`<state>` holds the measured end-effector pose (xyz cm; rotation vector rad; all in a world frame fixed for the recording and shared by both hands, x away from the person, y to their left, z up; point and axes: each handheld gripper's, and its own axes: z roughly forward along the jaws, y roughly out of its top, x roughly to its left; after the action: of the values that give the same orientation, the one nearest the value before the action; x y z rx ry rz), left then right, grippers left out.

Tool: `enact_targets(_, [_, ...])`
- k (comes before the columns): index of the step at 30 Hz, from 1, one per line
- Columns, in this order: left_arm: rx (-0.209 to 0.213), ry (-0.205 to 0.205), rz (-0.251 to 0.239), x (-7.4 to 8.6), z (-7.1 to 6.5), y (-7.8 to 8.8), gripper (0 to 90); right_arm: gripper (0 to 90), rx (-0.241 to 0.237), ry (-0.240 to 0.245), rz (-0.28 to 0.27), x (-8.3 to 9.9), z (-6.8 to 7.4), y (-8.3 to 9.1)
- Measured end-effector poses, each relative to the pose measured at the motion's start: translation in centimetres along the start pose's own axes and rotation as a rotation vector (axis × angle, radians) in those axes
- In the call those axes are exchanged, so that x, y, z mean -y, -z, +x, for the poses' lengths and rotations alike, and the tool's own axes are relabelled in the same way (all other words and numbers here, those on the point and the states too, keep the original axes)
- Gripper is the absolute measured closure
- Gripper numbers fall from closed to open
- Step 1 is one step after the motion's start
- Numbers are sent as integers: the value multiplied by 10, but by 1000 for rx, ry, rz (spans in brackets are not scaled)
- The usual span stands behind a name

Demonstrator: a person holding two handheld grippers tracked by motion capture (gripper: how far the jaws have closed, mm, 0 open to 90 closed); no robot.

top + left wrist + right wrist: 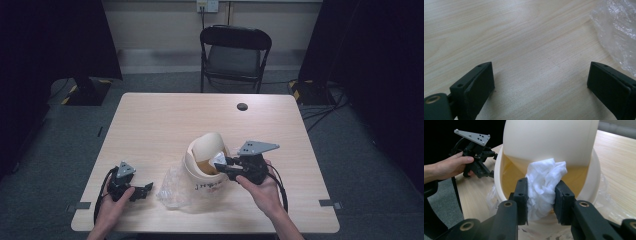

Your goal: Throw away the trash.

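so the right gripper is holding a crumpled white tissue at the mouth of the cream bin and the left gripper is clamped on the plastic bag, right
Not quite. The left gripper is open over bare table, with the plastic bag off to one side, as the left gripper view shows. The right gripper does hold the white tissue at the cream bin.

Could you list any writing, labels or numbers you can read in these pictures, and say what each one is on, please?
Handwritten dark marks on the front of the cream bin, high view: too small and blurred to read.
Wall plate above the chair: no legible text.
Nothing is written on the white tissue in the right claw, the clear plastic bag or the table.
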<state>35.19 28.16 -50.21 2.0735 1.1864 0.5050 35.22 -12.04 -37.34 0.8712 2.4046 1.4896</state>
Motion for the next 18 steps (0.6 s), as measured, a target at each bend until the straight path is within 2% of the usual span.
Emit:
enact_targets(12, [0,-1,0,0,0,0,66,572,-15,9,24,0,0,-10])
enact_targets(18, [0,0,0,0,0,0,66,566,-14,14,28,-1,1,-16])
